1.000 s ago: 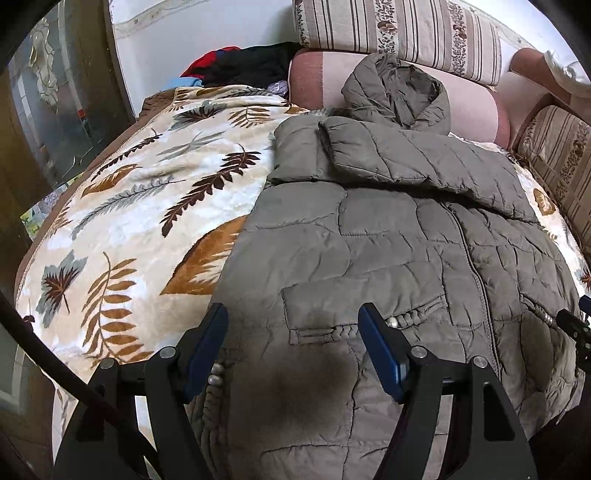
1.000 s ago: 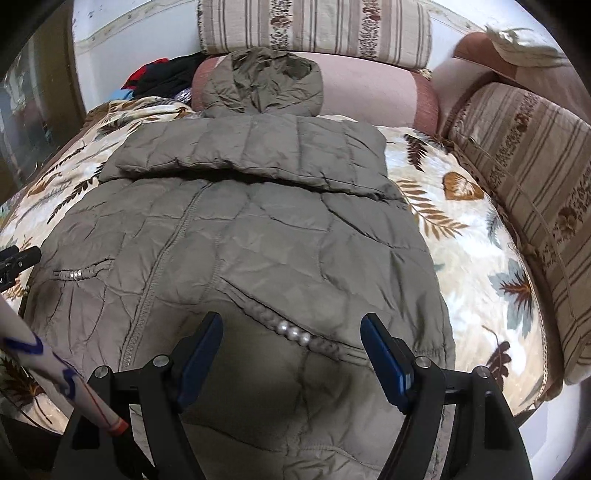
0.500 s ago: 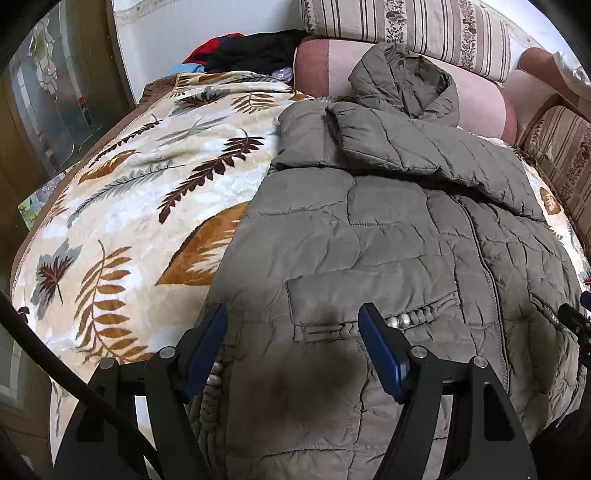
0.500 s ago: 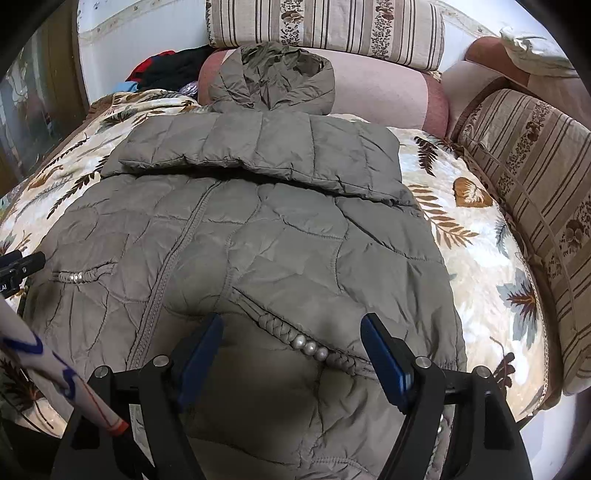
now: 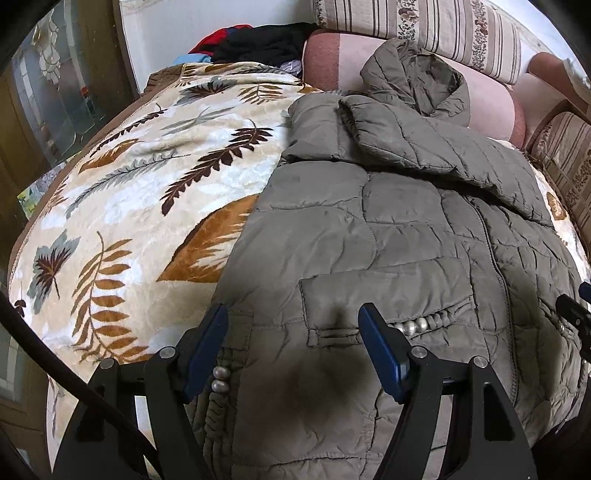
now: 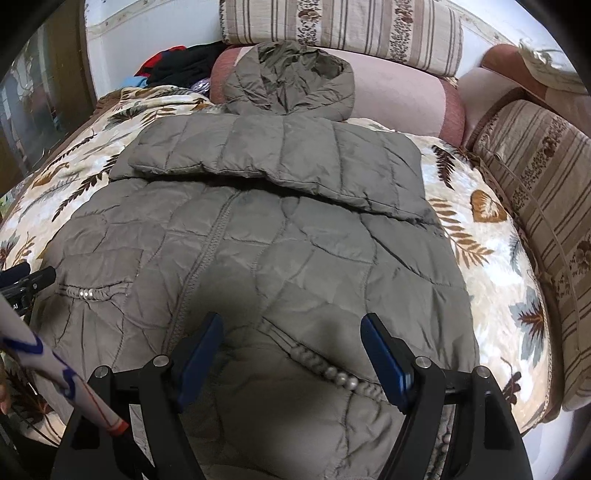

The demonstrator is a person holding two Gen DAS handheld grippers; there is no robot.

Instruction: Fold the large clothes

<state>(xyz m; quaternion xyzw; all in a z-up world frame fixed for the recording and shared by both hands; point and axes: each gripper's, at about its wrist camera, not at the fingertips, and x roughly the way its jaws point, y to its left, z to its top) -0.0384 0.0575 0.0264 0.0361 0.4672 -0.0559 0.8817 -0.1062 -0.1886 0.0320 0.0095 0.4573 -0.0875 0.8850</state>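
Observation:
A large olive-grey quilted hooded jacket (image 5: 388,229) lies front-up on a leaf-patterned blanket (image 5: 140,206), both sleeves folded across its chest, hood (image 6: 291,81) against a pink bolster. My left gripper (image 5: 291,325) is open and empty, low over the jacket's lower left part by a beaded pocket (image 5: 413,326). My right gripper (image 6: 291,332) is open and empty, low over the lower right part by the other beaded pocket (image 6: 332,373). The jacket (image 6: 280,240) fills the right wrist view.
A pink bolster (image 6: 399,99) and striped cushions (image 6: 343,29) line the back; more striped cushions (image 6: 535,177) run along the right. A pile of dark and red clothes (image 5: 258,42) sits at the back left. The left gripper's tip (image 6: 29,280) shows at the left edge.
Both grippers have come forward and lower over the jacket's hem end, so the jacket looms larger. Both stay open; the jacket has not moved.

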